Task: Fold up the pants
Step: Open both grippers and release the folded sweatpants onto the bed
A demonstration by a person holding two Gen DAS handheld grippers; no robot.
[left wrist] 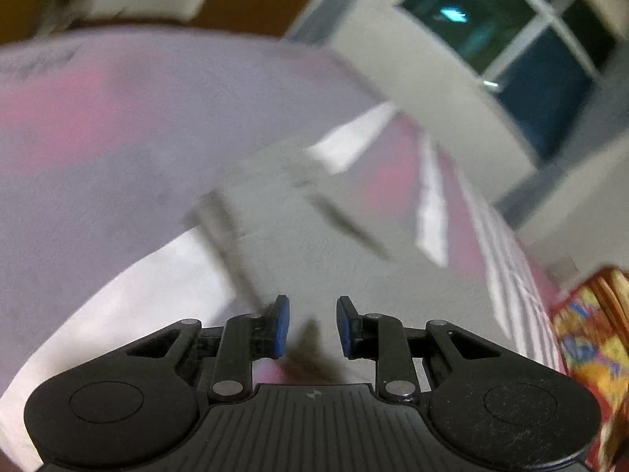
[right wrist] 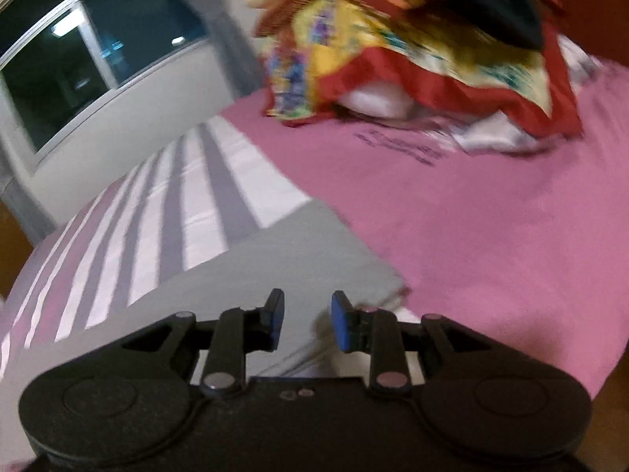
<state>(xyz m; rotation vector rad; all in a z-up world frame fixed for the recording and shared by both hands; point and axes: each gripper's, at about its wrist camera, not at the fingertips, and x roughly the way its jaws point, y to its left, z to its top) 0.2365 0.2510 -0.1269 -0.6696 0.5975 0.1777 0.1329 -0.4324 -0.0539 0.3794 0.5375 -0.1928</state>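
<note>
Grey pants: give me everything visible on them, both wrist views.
The grey pants look like plain, soft grey cloth lying flat on the pink bedsheet, partly over its striped section. Motion blur hides seams and waistband. In the left view a thicker folded edge shows. Both grippers hover above them, fingers apart, nothing gripped.

dim indoor light, heavy motion blur, fisheye-bent edges.

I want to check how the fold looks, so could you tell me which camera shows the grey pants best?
The right wrist view: the grey pants lie flat and fairly sharp on the pink bedsheet, with clear edges. The left wrist view shows the pants only as a motion-blurred grey patch.
</note>
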